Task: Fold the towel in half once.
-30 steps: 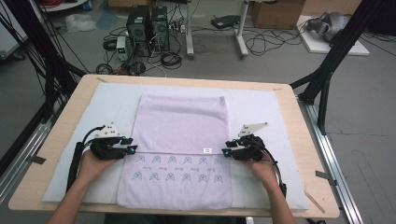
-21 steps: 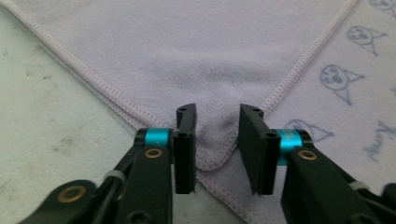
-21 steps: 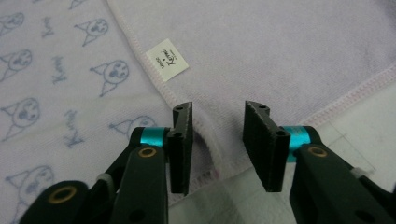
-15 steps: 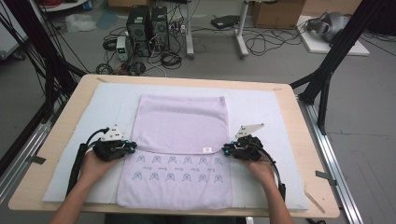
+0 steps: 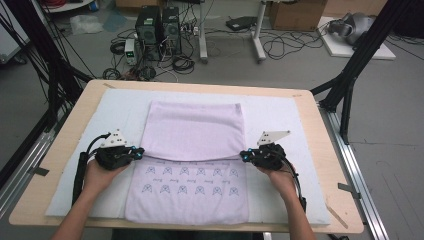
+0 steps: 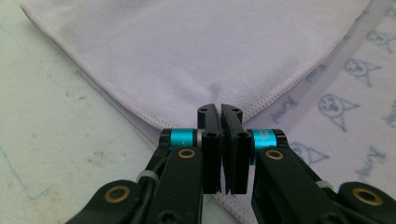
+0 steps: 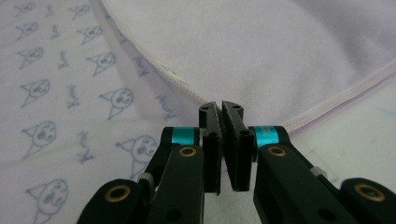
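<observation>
Towel point(image 5: 192, 160) folding is part-way through: the lilac cloth lies flat on the pale mat point(image 5: 280, 125) that covers the counter point(image 5: 320, 150), its far portion already doubled over toward you so the plain side faces up, while the near portion shows the printed face pattern. The folded edge point(image 5: 190, 159) runs across the cloth between your two hands. Your left gripper point(image 5: 136, 152) sits at the left end of that edge and your right gripper point(image 5: 243, 156) at the right end. In the left gripper view the jaws of the left gripper point(image 6: 220, 112) have just been closing and now stand pressed together on the stitched corner of the upper layer point(image 6: 196, 60); cloth runs under and between them. In the right gripper view the right gripper point(image 7: 220, 108) has done the same and pinches the hemmed corner of its side point(image 7: 261, 56). Judged from this layout, the first fold is laid and both corners are secured. What remains is to carry the pinched corners onward for the next fold, keep the edge straight and taut, then release and flatten the stack.
</observation>
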Demonstrator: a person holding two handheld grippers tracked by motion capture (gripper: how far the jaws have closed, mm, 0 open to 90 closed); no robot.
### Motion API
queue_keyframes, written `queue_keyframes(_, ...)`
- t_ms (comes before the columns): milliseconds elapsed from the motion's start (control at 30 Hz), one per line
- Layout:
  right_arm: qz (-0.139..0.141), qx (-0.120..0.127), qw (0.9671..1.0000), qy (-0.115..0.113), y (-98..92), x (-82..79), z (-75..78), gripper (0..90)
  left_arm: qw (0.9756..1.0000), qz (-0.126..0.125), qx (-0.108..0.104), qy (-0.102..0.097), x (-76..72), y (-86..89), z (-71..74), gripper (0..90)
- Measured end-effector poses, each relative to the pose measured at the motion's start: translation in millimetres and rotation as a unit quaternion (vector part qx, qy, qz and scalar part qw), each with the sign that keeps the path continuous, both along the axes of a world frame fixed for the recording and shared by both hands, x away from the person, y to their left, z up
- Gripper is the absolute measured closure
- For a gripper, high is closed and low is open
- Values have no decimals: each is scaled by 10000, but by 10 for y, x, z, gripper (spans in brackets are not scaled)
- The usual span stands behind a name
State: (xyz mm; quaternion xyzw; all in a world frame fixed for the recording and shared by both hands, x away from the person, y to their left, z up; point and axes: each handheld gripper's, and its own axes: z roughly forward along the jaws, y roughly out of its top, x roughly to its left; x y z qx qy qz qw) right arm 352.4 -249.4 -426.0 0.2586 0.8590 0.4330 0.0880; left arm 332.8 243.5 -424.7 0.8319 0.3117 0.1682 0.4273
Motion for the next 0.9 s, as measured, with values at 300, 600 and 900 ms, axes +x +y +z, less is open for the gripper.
queue_keyframes(300,123,139,9996,-233,-40,-87,233,867,9999,-75,35,-124,-91,36,233,865)
queue_keyframes(600,491,73,9985,-222,-23,-495,418,867,9990,-353,87,-250,-611,127,368,865)
queue_keyframes(900,754,-135,9970,114,50,-719,145,715,9976,-648,251,2,-813,87,150,678)
